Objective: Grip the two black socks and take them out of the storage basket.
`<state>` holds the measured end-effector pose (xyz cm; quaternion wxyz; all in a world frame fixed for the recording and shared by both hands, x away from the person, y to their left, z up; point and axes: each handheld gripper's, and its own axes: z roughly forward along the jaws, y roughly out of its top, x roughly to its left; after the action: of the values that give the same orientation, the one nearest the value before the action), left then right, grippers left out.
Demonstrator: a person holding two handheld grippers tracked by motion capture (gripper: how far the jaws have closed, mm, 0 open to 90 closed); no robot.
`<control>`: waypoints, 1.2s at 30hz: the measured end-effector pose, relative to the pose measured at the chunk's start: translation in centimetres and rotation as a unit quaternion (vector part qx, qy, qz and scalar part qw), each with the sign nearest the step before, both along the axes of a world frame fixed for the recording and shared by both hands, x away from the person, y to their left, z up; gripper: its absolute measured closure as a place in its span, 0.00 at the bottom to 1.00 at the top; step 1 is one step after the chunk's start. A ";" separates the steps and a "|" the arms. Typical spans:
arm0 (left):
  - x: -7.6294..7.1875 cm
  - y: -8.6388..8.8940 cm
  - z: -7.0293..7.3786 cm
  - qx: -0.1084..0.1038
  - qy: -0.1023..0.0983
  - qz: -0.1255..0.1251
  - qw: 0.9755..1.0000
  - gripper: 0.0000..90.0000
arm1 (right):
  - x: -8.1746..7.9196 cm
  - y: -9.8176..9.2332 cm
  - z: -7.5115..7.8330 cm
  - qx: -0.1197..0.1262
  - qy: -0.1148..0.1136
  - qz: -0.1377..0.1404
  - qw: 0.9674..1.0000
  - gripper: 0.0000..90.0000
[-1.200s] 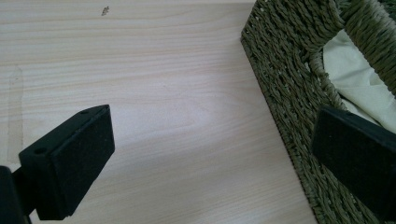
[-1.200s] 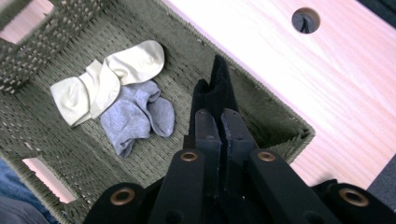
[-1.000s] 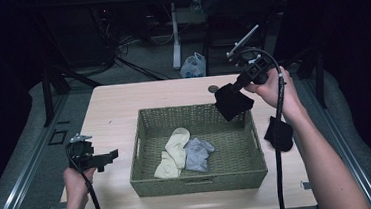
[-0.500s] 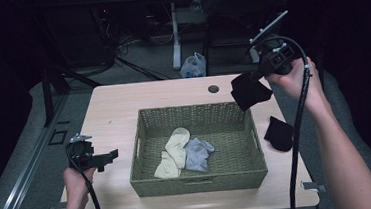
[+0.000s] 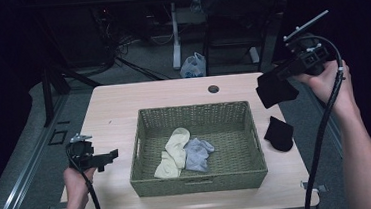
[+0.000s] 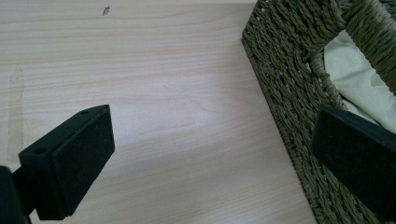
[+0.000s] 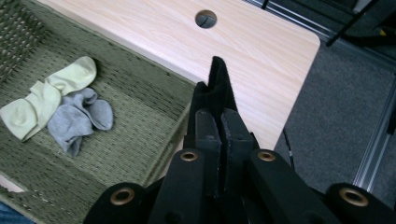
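A black sock (image 5: 275, 90) hangs from my right gripper (image 5: 287, 73), which is shut on it high over the table's right edge. In the right gripper view the closed jaws pinch that sock (image 7: 217, 84) between them. A second black sock (image 5: 279, 133) lies on the table to the right of the woven basket (image 5: 194, 109). Inside the basket lie a pale yellow sock (image 5: 174, 148) and a grey sock (image 5: 197, 153), touching each other. My left gripper (image 5: 108, 155) rests open near the table's left front, pointing at the basket's left wall (image 6: 289, 98), with nothing between its pads.
The wooden table (image 5: 123, 109) has a round cable hole (image 5: 213, 88) behind the basket. Grey floor and a metal rail (image 7: 373, 149) lie beyond the table's right edge. Chair legs and a plastic bag (image 5: 193, 66) stand behind the table.
My right hand has carried the black sock to the right and slightly up, from over the basket's far right corner to the table's right edge. The left hand has stayed put.
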<state>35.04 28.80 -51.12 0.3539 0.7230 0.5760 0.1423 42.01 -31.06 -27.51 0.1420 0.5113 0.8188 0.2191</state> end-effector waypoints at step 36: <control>0.0 -0.1 0.0 0.002 0.000 -0.001 1.000 0.00 | 2.2 -2.5 -20.3 0.046 0.131 -0.064 0.988 0.96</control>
<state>35.09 28.74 -51.12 0.3529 0.7245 0.5746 0.1432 44.16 -33.55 -47.77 0.0235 0.5931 0.7847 0.1785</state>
